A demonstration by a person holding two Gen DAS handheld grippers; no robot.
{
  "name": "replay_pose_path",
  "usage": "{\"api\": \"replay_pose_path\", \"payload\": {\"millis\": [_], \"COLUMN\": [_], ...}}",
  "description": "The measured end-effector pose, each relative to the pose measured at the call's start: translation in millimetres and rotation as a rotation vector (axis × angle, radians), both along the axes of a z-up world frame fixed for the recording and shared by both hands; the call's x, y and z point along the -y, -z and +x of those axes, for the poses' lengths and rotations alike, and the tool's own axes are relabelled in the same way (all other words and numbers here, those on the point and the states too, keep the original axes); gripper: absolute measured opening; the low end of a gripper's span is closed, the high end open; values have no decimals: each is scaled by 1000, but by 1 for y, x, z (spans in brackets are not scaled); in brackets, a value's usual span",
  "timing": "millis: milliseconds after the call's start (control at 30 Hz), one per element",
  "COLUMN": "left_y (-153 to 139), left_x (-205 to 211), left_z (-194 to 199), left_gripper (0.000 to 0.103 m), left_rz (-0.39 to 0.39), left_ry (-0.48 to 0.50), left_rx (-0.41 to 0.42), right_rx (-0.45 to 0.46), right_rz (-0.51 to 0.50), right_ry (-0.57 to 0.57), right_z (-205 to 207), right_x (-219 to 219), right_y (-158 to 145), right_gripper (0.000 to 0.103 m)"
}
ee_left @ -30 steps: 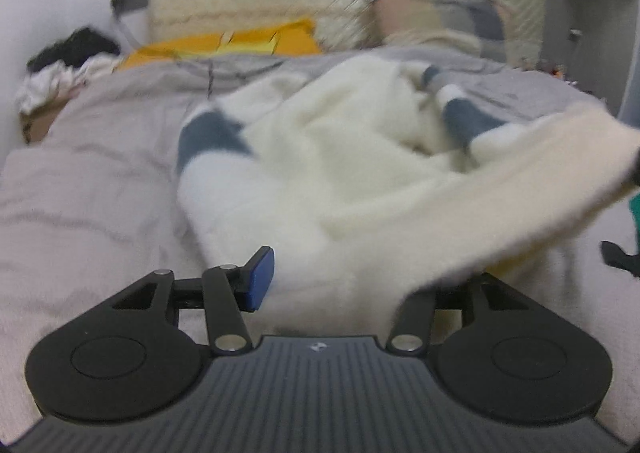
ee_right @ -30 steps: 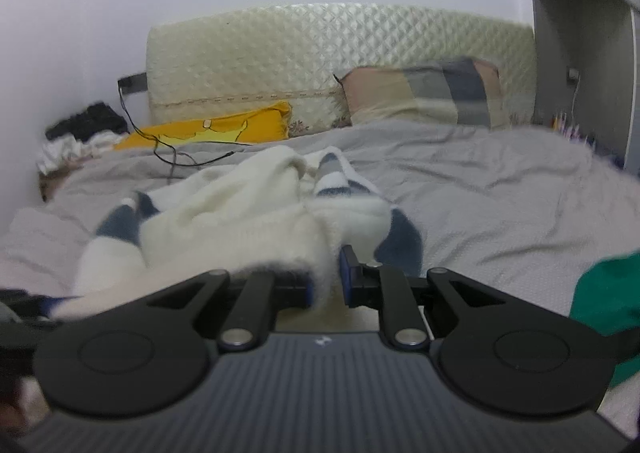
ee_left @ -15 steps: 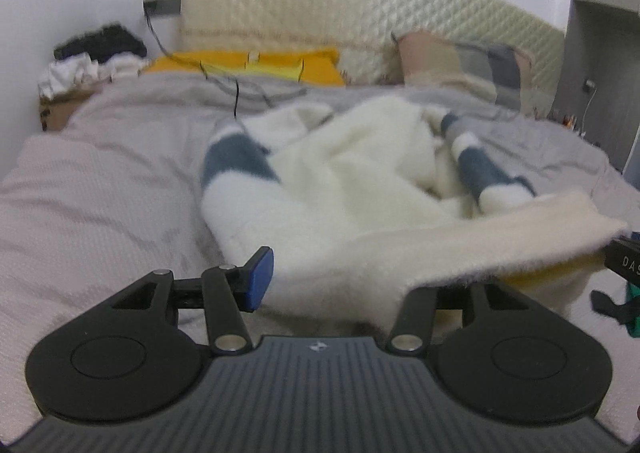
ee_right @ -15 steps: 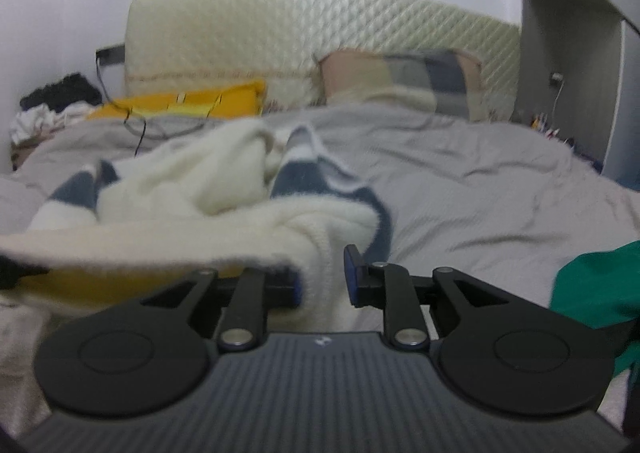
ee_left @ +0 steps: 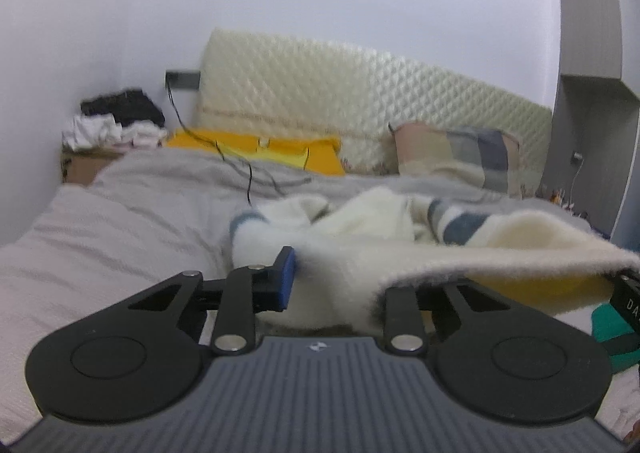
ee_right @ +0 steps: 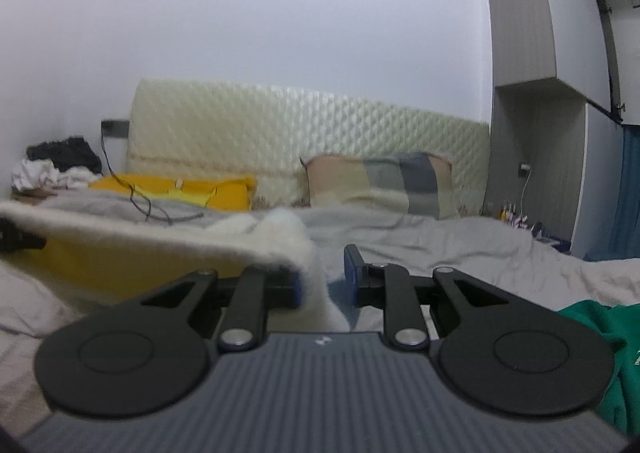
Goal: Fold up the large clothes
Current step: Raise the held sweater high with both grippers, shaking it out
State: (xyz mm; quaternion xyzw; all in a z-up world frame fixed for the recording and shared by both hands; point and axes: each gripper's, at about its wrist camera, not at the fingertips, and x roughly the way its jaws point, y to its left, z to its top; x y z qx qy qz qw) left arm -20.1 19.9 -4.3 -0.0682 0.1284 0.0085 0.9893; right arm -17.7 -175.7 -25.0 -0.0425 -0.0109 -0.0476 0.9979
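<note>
A fluffy cream sweater (ee_left: 460, 249) with blue-grey stripes lies on the bed, and its near hem is lifted and stretched between both grippers. My left gripper (ee_left: 334, 281) has its jaws closing on the hem's left end. The blue pad (ee_left: 286, 277) touches the fleece, and cloth hides the other finger. In the right wrist view the hem (ee_right: 160, 237) runs left, showing a yellow inner side. My right gripper (ee_right: 324, 283) is shut on the hem's right end, the cloth hanging between its pads. Each gripper's tip shows at the edge of the other's view.
The bed has a grey sheet (ee_right: 460, 253) and a quilted cream headboard (ee_right: 280, 133). A yellow pillow (ee_left: 256, 151) and a checked pillow (ee_right: 384, 181) lie at its head. A green garment (ee_right: 592, 329) is at the near right. Piled clothes (ee_left: 112, 121), a black cable (ee_left: 240, 169) and a tall cabinet (ee_right: 524, 53) stand around.
Both grippers have risen and drawn back, lifting the sweater's hem off the bed and pulling it taut. The left jaws have narrowed onto the cloth.
</note>
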Motion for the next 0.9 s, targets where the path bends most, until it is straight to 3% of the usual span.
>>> {"api": "replay_pose_path", "payload": {"millis": [233,367,667,900], "left_y": [-42,-92,-250,-380], "left_x": [-1,-4,-21,-27], "left_z": [-30,-34,-30,-56], "left_gripper": [28,28,26,26], "left_rz": [65,77,59,108], "left_ry": [27,25,-4,3], "left_rx": [94,149,287,435], "right_rx": [23,37,45,203], "right_rz": [65,85,127,79], "right_ry": [-32,-66,-205,-255], "right_z": [-10,-9,-4,-50], "right_x": [10,11,10,1], "right_y": [-43,-87,-232,-352], "right_gripper": [22,22,22,22]}}
